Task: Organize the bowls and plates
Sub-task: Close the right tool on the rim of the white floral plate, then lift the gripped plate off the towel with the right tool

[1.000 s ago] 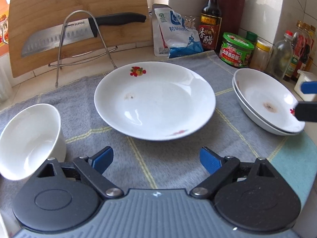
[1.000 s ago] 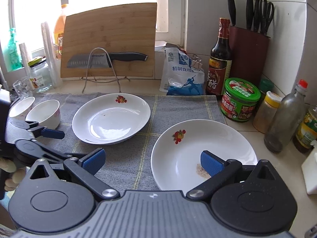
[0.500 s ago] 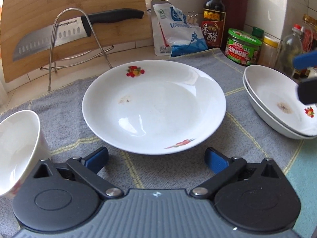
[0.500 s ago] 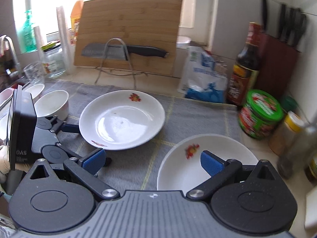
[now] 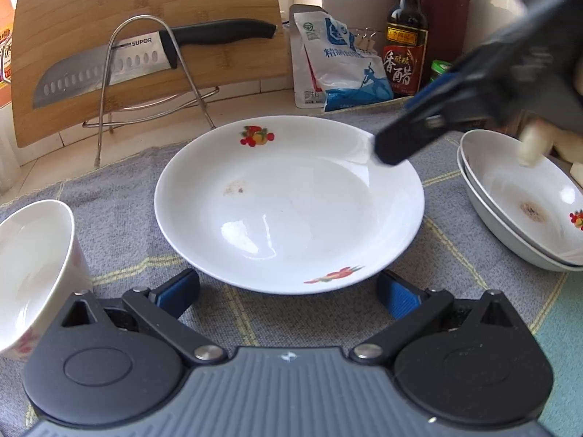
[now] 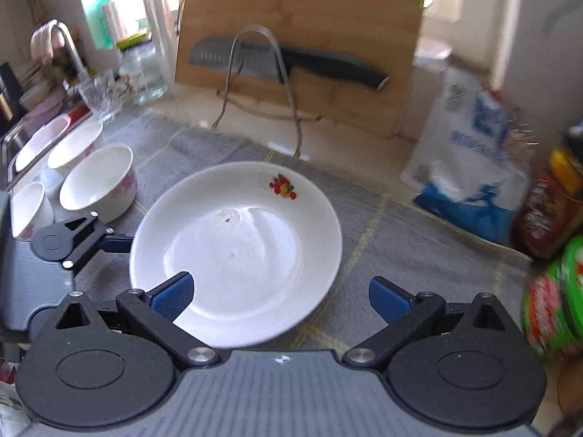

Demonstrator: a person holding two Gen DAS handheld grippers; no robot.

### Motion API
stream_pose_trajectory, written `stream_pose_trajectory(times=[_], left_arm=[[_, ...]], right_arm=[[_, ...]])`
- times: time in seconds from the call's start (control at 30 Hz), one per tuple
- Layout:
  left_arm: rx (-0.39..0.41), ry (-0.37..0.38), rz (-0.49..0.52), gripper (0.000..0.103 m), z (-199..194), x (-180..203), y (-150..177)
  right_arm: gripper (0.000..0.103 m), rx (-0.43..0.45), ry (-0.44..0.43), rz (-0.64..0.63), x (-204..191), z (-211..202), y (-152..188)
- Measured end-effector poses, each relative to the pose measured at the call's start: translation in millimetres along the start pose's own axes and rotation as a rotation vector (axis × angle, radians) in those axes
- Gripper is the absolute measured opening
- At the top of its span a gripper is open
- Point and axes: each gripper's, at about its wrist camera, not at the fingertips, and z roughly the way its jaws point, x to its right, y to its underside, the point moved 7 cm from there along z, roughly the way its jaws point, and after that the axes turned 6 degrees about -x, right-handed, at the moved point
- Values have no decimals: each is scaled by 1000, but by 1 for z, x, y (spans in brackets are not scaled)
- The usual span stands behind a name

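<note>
A white plate with fruit prints (image 5: 288,204) lies on the grey cloth (image 5: 120,196); it also shows in the right wrist view (image 6: 237,251). My left gripper (image 5: 288,291) is open, its pads at the plate's near rim. My right gripper (image 6: 278,300) is open over the plate's right rim; in the left wrist view its fingers (image 5: 397,145) hang above the plate's far right edge. Two stacked plates (image 5: 524,200) sit at the right. A white bowl (image 5: 32,269) stands at the left, with more bowls (image 6: 98,182) beside it.
A bamboo cutting board (image 5: 145,36) leans at the back with a knife (image 5: 145,58) on a wire rack (image 5: 153,83). A salt bag (image 5: 339,65), a vinegar bottle (image 5: 404,36) and a green-lidded jar (image 6: 557,291) stand at the back right. A sink (image 6: 40,138) lies far left.
My right gripper has swung left from the stacked plates to the middle plate. My left gripper has moved closer to that plate's near rim.
</note>
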Motion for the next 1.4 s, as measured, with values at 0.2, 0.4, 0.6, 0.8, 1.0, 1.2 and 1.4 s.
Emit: stream_pose_trajectory(times=[0.2,0.4,0.6,0.8,1.0,1.2,1.4], left_arm=[[-7,-17,-6,103,-1,2,0],[-3,-20,-17,103,-2,2,1],[3,-23,-24,103,-1,2,0],[9,-23,-24,103,0,2,-1],[14,-20,-22,103,1,0,-4],[17,-22,-22,103,0,2,-2],[16,-16,-15,103,0,1,-2]], right_arm=[[103,-109,-87,15,15,42,-18],[103,-146,-191,20,13,60,-25],[103,-160,-207,11,11,63,-33],[103,-156,-283,15,18,68,-43],[103,-162,-292,-41,14,71,-50],[103,-180,-346,-65,14,74,-60],[103,-213,-404,-48,18,75,-66]])
